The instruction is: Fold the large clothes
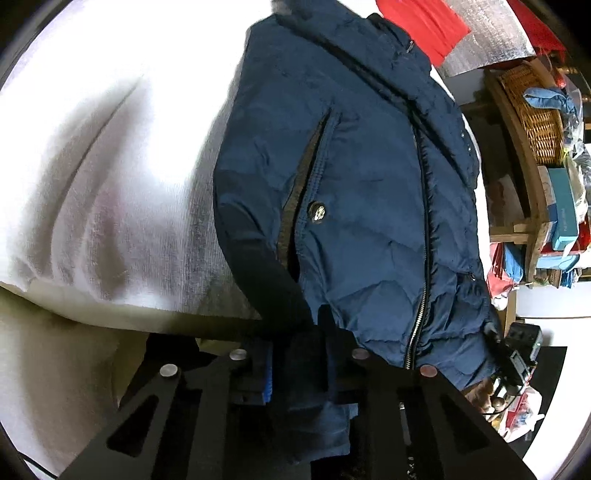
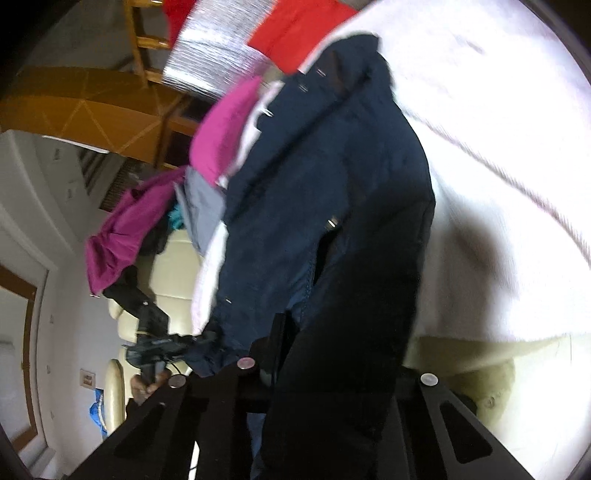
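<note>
A puffy navy quilted jacket (image 1: pixel 362 206) with a metal zipper (image 1: pixel 419 306) lay spread on a white ribbed cover (image 1: pixel 110 184), its hem pinched in the closed left claw (image 1: pixel 299 365) and its dark sleeve gripped by the closed right claw (image 2: pixel 332 373), a wicker basket (image 1: pixel 532 110) beyond.

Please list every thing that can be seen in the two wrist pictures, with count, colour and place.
jacket: one, navy blue, zipped, lying on the white cover, hem in both grippers
white cover: one, white, under the jacket
red cloth: one, red, beyond the collar
silver sheet: one, silver, beside the red cloth
wicker basket: one, brown, on the shelf
magenta garment: one, magenta, on the cream seat
left gripper: one, black, shut on the hem
right gripper: one, black, shut on the hem
</note>
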The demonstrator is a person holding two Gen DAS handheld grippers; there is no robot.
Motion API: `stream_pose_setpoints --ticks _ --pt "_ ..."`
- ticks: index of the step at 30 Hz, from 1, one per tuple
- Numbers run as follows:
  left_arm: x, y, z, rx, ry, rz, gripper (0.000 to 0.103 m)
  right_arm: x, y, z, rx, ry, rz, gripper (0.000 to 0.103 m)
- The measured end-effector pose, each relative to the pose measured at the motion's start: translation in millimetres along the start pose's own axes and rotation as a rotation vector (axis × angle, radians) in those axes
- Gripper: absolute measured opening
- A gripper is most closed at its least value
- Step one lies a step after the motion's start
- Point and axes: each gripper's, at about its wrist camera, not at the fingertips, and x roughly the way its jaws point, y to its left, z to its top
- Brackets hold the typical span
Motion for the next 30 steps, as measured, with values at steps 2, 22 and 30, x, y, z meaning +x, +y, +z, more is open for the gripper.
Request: stream_pose_setpoints --ticks 2,22,30 --pt "-9.6 -5.2 0.6 0.015 -0.023 -0.014 0.021 -2.4 10.1 3.9 -0.022 -0.011 0.004 0.019" --pt "-73.9 -51.0 74.0 0.068 -0.170 -0.098 0.021 -13.5 44.3 105.6 -0.075 -0.203 0.015 0.019" --pt "-73.8 -50.2 128.6 0.034 -0.193 -0.128 0.021 13.3 44.0 161.8 -0.049 -0.251 0.007 0.018"
